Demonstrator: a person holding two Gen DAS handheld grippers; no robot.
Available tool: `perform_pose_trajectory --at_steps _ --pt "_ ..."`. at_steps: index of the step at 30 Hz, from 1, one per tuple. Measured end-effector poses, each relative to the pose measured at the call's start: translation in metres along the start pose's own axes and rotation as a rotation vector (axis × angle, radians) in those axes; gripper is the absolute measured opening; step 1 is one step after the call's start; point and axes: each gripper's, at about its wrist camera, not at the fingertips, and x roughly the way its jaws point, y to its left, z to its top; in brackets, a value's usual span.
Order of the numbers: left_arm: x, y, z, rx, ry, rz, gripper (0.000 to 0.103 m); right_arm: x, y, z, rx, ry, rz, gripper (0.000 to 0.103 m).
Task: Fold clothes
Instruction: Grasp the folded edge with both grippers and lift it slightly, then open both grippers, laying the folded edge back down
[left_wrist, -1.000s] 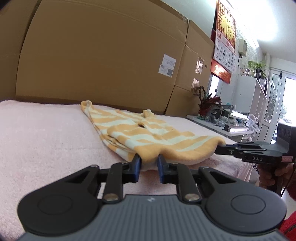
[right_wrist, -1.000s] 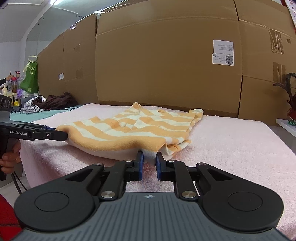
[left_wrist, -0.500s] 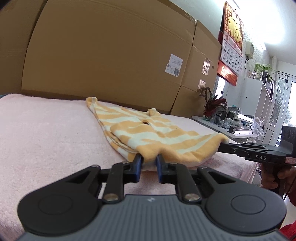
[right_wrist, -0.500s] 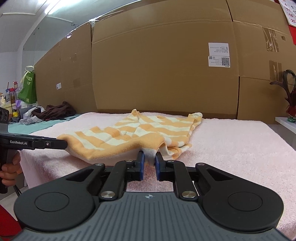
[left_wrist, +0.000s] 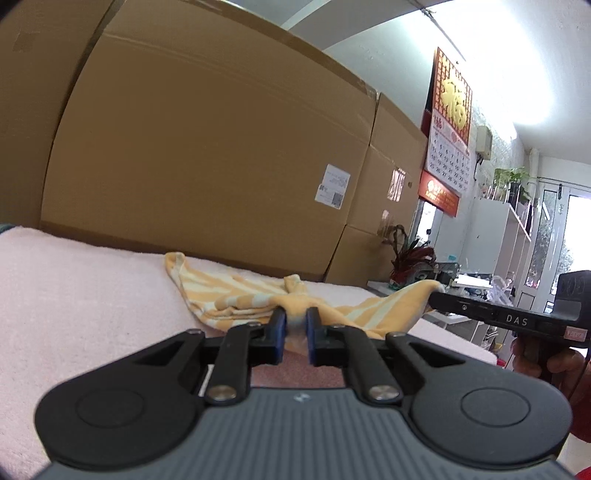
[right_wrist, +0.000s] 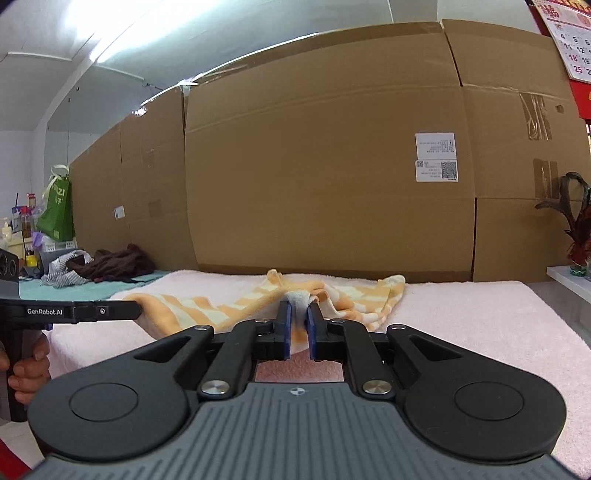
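Striped garment pinched at both near corners

The left gripper and right gripper are closing on the orange-and-white striped garment, lifting its near edge off the pink-towelled worktop.

My left claw: black linkage arms, silver pivot screws, blue pads, ribbed grey housing; side marked "GenRobot.AI". My right claw: identical build, side lettered "DAS". Red sleeve at the near right edge.
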Motion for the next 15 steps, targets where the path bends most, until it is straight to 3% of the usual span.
perform_pose_trajectory --at_steps 3,7,8,10,12,15 --pt "-0.016 -0.003 0.0 -0.006 0.009 -0.006 0.004 -0.014 0.006 0.007 0.012 -0.023 0.028 0.009" --pt "-0.035 -0.005 -0.004 -0.034 0.029 -0.017 0.0 -0.026 0.011 0.002 0.005 0.034 0.027 0.008" --pt "-0.038 -0.004 -0.008 -0.051 0.038 -0.023 0.0 -0.03 0.01 -0.001 0.016 0.052 0.023 0.003" --pt "-0.044 -0.004 -0.014 -0.078 0.056 -0.03 0.0 -0.04 0.008 -0.004 0.047 0.063 0.027 0.001" --pt "-0.039 -0.006 -0.022 -0.041 0.097 -0.003 0.0 -0.044 0.009 -0.005 0.039 0.06 0.005 0.001" --pt "-0.034 -0.005 -0.028 -0.002 0.17 0.012 0.0 -0.039 0.007 -0.012 -0.006 0.104 -0.067 0.017"
